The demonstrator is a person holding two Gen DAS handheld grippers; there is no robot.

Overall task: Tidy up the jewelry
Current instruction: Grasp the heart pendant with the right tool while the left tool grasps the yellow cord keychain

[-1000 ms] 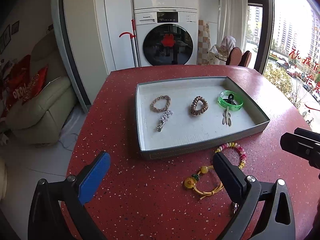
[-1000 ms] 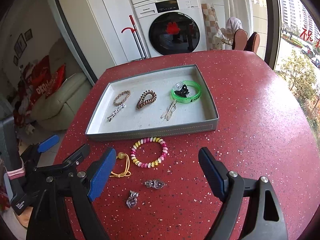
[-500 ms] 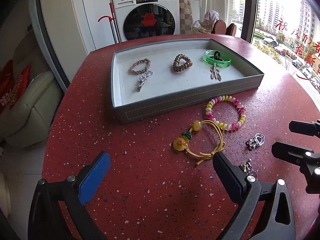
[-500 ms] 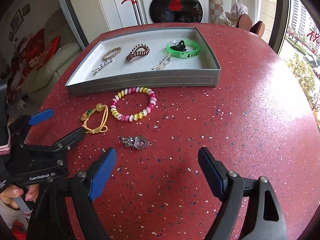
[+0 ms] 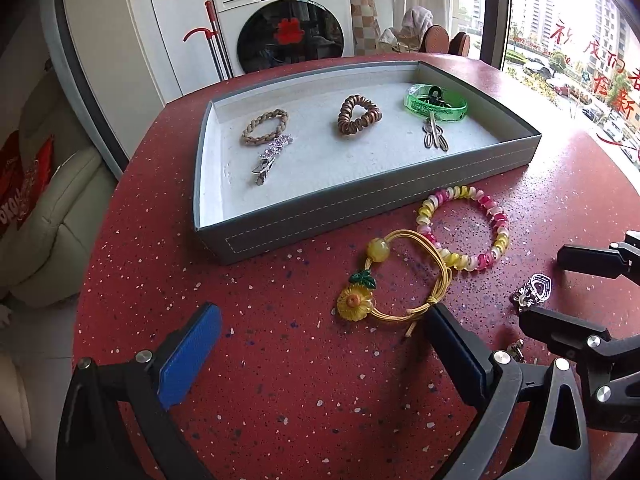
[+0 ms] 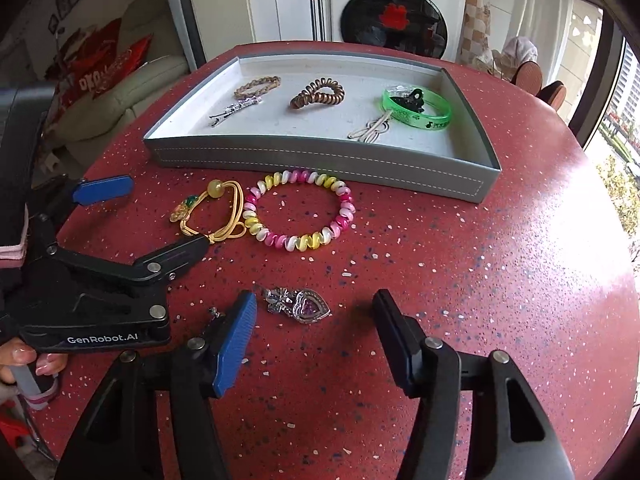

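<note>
Right tool (image 6: 314,330): fingers spread wide, holding nothing, low over the red speckled surface (image 6: 500,280). A silver heart-shaped pendant (image 6: 298,306) with a purple stone lies on the surface between its fingertips, nearer the blue pad, apart from both. A small silver piece (image 6: 214,312) lies just beside that pad's outer side; its kind cannot be told.

Left tool (image 5: 320,344): fingers also spread wide, empty. Its dark fingertip sits at the knotted end of the yellow cord bracelet (image 5: 400,276), which carries a flower charm; contact cannot be confirmed. The blue pad is well clear of any item.

Just beyond, a pink-and-yellow spiral bracelet (image 6: 300,210) lies flat, touching the cord bracelet.

Farther back stands the grey tray (image 6: 320,158). It contains a braided tan band (image 6: 258,84), a silver clip (image 6: 236,110), a brown coil tie (image 6: 318,94), a green bangle (image 6: 418,110) with a black claw clip (image 6: 408,100) on it, and a metal hairpin (image 6: 370,130).
</note>
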